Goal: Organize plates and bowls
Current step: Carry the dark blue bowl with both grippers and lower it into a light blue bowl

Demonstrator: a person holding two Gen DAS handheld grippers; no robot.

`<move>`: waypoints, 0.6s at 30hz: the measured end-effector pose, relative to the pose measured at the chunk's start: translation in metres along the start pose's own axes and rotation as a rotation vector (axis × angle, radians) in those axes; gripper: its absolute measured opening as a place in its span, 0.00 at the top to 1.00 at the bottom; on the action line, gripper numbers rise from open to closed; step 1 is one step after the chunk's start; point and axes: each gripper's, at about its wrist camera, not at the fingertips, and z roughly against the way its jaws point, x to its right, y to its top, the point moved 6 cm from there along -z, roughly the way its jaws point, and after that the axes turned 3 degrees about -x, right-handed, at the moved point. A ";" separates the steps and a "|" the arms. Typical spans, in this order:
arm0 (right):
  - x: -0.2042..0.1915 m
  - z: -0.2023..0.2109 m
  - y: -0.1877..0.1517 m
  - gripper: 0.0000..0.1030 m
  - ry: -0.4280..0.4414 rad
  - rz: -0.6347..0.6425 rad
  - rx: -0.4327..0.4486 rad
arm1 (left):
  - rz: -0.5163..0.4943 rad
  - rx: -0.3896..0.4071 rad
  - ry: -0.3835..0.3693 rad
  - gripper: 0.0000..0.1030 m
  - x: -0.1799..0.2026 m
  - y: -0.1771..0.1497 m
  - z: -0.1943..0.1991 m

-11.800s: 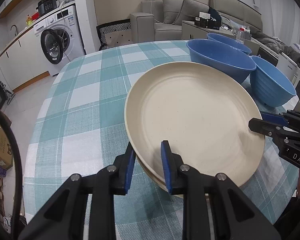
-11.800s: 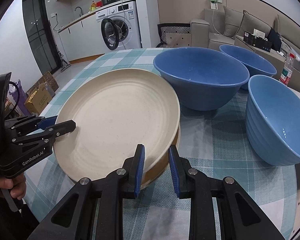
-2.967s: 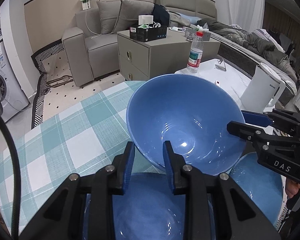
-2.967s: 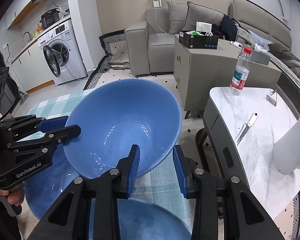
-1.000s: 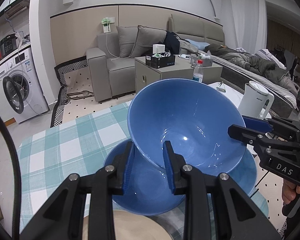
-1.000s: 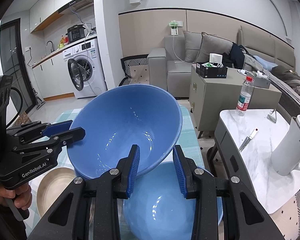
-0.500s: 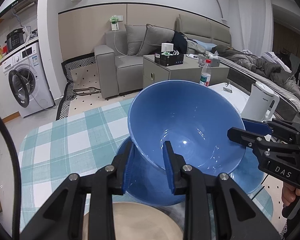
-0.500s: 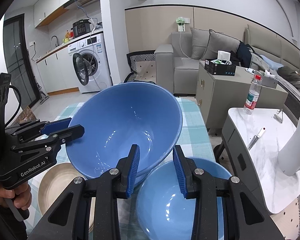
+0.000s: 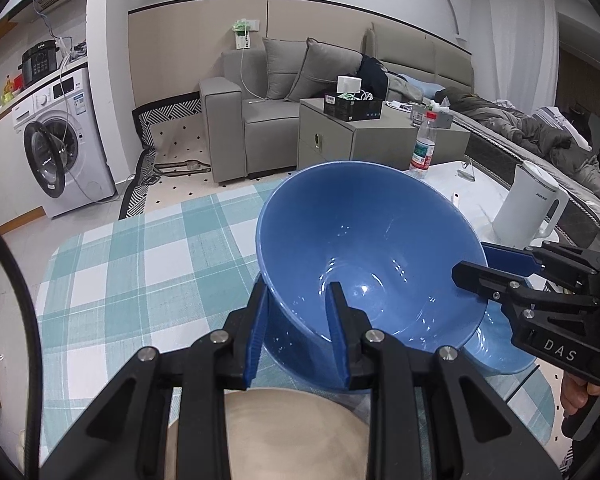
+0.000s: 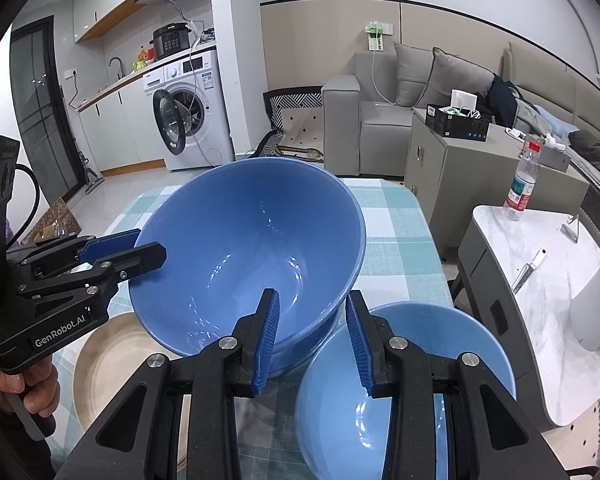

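Observation:
I hold a large blue bowl (image 9: pixel 364 252) between both grippers, above the checked table. My left gripper (image 9: pixel 296 332) is shut on its near rim, one finger inside and one outside. My right gripper (image 10: pixel 312 340) is shut on the opposite rim; the bowl also shows in the right wrist view (image 10: pixel 248 248). A second blue bowl (image 9: pixel 292 356) sits directly beneath it. A third, lighter blue bowl (image 10: pixel 400 392) stands on the table to the right. The beige plate stack (image 10: pixel 112 364) lies on the table to the left, and shows at the bottom of the left wrist view (image 9: pixel 300 432).
The table wears a teal and white checked cloth (image 9: pixel 148 276). A white marble side table (image 10: pixel 548 256) to the right holds a water bottle (image 10: pixel 520 184) and a white kettle (image 9: pixel 528 208). A grey sofa, cabinet and washing machine stand beyond.
The held bowl has moved left with both grippers, from over the light blue bowl to over the other blue bowl next to the plates.

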 end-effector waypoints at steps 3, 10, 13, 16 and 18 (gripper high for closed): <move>-0.002 -0.005 -0.002 0.66 0.002 0.003 -0.009 | 0.006 -0.008 0.002 0.74 -0.003 -0.003 -0.002; -0.007 -0.015 -0.007 0.66 0.000 0.016 -0.031 | 0.019 -0.030 0.009 0.74 -0.010 -0.010 -0.010; -0.010 -0.020 -0.010 0.66 -0.006 0.022 -0.038 | 0.020 -0.042 0.015 0.74 -0.011 -0.013 -0.015; -0.011 -0.025 -0.013 0.66 -0.009 0.026 -0.048 | 0.020 -0.051 0.019 0.74 -0.012 -0.016 -0.019; -0.011 -0.029 -0.014 0.66 -0.011 0.028 -0.055 | 0.022 -0.056 0.018 0.74 -0.012 -0.017 -0.021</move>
